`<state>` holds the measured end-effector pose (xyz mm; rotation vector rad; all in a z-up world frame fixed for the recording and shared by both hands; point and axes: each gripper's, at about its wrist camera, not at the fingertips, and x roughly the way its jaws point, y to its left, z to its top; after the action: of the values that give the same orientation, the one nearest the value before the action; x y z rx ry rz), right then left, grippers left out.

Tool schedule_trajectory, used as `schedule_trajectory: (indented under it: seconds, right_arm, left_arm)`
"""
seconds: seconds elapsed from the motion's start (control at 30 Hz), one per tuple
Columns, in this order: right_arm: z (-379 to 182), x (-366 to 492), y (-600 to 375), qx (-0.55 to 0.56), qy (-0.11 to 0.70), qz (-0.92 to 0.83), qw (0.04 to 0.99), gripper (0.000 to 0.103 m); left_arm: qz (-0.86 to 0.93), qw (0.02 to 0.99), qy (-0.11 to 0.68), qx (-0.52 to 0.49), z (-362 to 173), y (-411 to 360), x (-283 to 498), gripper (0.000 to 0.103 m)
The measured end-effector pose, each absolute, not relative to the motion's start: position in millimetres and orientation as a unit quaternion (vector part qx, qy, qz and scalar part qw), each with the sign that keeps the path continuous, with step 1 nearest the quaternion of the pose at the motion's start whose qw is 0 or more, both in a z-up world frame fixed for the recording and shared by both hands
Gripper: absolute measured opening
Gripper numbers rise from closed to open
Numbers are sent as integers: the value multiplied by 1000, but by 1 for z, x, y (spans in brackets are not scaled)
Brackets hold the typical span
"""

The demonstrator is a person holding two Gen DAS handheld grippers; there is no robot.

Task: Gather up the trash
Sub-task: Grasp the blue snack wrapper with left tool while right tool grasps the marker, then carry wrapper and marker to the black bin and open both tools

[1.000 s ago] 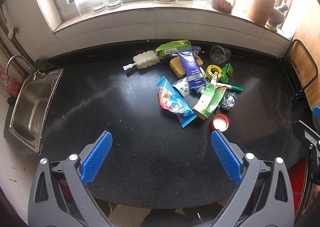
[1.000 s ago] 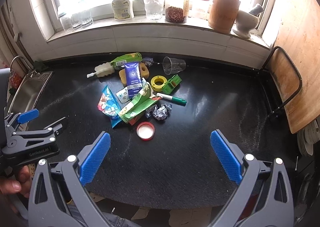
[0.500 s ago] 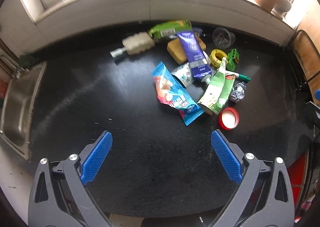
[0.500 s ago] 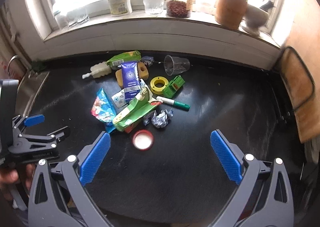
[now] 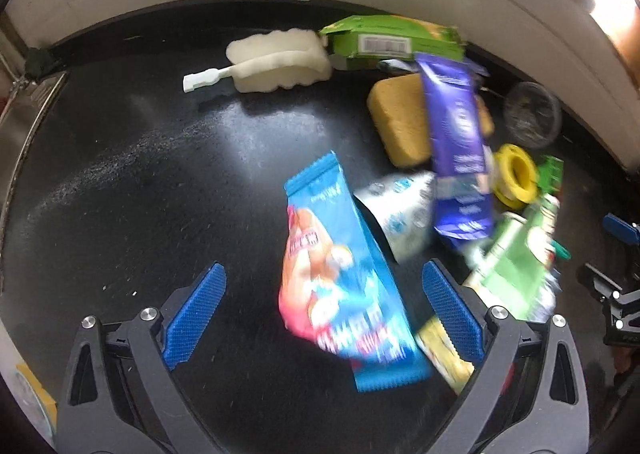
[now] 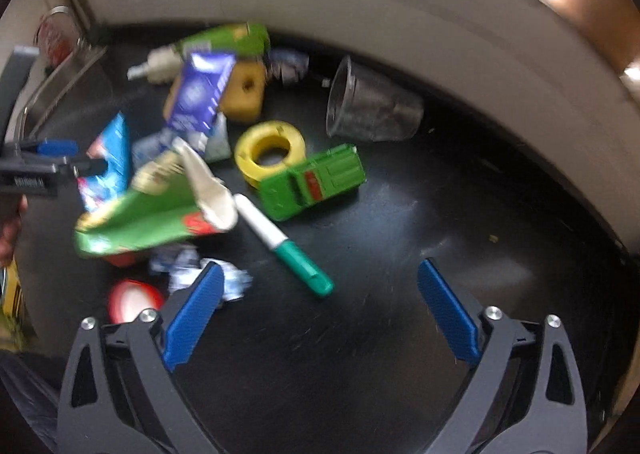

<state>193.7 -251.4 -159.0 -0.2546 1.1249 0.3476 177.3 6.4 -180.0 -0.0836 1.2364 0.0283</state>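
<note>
Snack wrapper (image 5: 344, 286) lettering (blurred) unreadable.

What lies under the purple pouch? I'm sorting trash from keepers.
The purple pouch lies across a yellow sponge, its lower end over a silver wrapper. Anything else beneath it is covered.

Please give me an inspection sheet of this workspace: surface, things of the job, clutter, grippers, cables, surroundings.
Surface: black countertop, dusty streaks.
Job's things: blue snack wrapper, green wrapper, crumpled foil, purple tube, clear cup on its side.
Clutter: yellow sponge, white brush, yellow tape roll, green toy car, marker, red lid.
Grippers: left gripper open above the blue snack wrapper; right gripper open, empty.
Cables: nothing seen.
Surroundings: sink at left, white wall behind.
</note>
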Motion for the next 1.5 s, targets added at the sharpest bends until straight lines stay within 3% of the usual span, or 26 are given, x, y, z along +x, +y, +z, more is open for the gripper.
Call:
schedule_trajectory:
  seconds: [0.17, 0.23, 0.3, 0.33, 0.4, 0.43, 0.47, 0.57, 1.07, 1.3, 1.5]
  right_arm:
    - [-189, 204, -243, -162, 529, 202, 808, 79]
    - [-193, 203, -241, -161, 523, 213, 809, 74]
    - [-193, 202, -243, -151, 521, 214, 812, 64]
    - [-192, 200, -243, -147, 519, 216, 814, 44]
    - [-191, 197, -244, -139, 525, 216, 812, 20]
    - [-192, 196, -244, -135, 528, 216, 810, 15]
    - [-193, 195, -244, -129, 532, 216, 808, 15]
    - [-188, 189, -247, -112, 539, 201, 810, 15]
    - [-71, 118, -200, -84, 473, 159, 862, 15]
    - [-37, 102, -62, -113, 446, 262, 848, 15]
    - [-56, 60, 108, -119, 465, 411, 775, 15]
  left_arm:
    - [39, 813, 580, -45, -199, 6, 180, 95]
    - [45, 811, 581, -47, -204, 7, 181, 89]
    - [55, 818, 572, -24, -202, 4, 180, 72]
    - [49, 822, 567, -21, -199, 1, 180, 65]
    - [48, 822, 567, -20, -195, 0, 181, 36]
    - [47, 821, 569, -19, -193, -1, 182, 32]
    - [43, 819, 571, -22, -192, -1, 182, 21]
    - [42, 822, 567, -26, -182, 6, 180, 1]
    - [-1, 856, 515, -35, -93, 61, 98, 1]
    - [58, 868, 488, -66, -73, 152, 27, 1]
    - [152, 853, 486, -115, -82, 257, -74, 1]
